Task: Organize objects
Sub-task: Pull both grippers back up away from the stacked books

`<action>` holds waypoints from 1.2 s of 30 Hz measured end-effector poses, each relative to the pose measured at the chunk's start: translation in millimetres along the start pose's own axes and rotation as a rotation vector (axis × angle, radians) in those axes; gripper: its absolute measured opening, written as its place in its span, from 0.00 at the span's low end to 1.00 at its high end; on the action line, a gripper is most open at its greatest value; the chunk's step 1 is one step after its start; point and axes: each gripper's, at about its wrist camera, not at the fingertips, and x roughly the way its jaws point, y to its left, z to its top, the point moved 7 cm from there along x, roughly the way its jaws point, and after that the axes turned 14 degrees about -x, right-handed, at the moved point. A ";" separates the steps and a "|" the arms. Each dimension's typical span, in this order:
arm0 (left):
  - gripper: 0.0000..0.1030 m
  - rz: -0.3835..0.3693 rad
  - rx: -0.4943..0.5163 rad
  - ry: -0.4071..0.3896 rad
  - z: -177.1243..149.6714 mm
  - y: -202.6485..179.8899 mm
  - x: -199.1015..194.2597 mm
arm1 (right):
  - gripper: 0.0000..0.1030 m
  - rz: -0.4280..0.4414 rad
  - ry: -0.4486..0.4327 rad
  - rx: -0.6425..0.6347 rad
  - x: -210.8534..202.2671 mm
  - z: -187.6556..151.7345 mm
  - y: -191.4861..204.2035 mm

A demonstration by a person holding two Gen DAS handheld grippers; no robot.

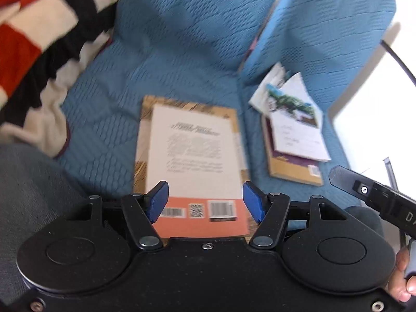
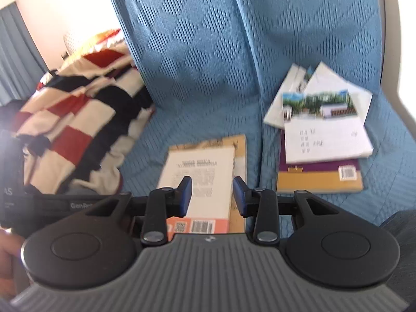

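A white and orange book (image 1: 195,156) lies face down on a tan book (image 1: 231,114) on the blue sofa seat (image 1: 104,130). My left gripper (image 1: 205,200) is open and empty, hovering over the white book's near end. My right gripper (image 2: 212,195) is open and empty above the same white book (image 2: 200,171). To the right, loose papers and a booklet with a landscape photo (image 2: 322,130) lie on a purple and yellow book (image 2: 319,179); that pile also shows in the left wrist view (image 1: 293,130).
A red, black and cream checked blanket (image 2: 78,119) is heaped on the sofa's left side, also in the left wrist view (image 1: 33,52). The blue quilted backrest (image 2: 197,52) rises behind the books. The right gripper's body (image 1: 374,197) shows at the left wrist view's right edge.
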 end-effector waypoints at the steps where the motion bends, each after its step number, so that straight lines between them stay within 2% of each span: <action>1: 0.59 -0.013 0.013 -0.008 -0.1 -6.3 -6.1 | 0.38 -0.006 -0.015 -0.003 -6.1 3.5 0.3; 11: 0.60 -0.102 0.081 -0.057 -15.3 -58.7 -60.8 | 0.37 -0.064 -0.083 -0.035 -56.9 8.4 11.3; 25: 0.62 -0.130 0.092 -0.108 -15.7 -73.5 -92.0 | 0.39 -0.166 -0.067 -0.007 -92.3 -1.1 -10.5; 26: 0.62 -0.136 0.095 -0.106 -15.3 -75.0 -92.6 | 0.41 -0.175 -0.065 -0.002 -93.2 -1.5 -12.3; 30: 0.66 -0.147 0.113 -0.116 -13.8 -84.4 -94.4 | 0.79 -0.200 -0.071 0.033 -96.8 -2.2 -23.3; 31: 0.67 -0.153 0.115 -0.117 -13.6 -87.1 -94.1 | 0.84 -0.206 -0.076 0.042 -98.1 -1.8 -26.7; 33: 0.68 -0.164 0.120 -0.118 -14.0 -92.9 -92.8 | 0.87 -0.212 -0.085 0.045 -100.7 -1.4 -33.2; 36: 0.78 -0.162 0.133 -0.129 -14.3 -100.3 -90.6 | 0.97 -0.238 -0.089 0.047 -104.8 -2.3 -44.0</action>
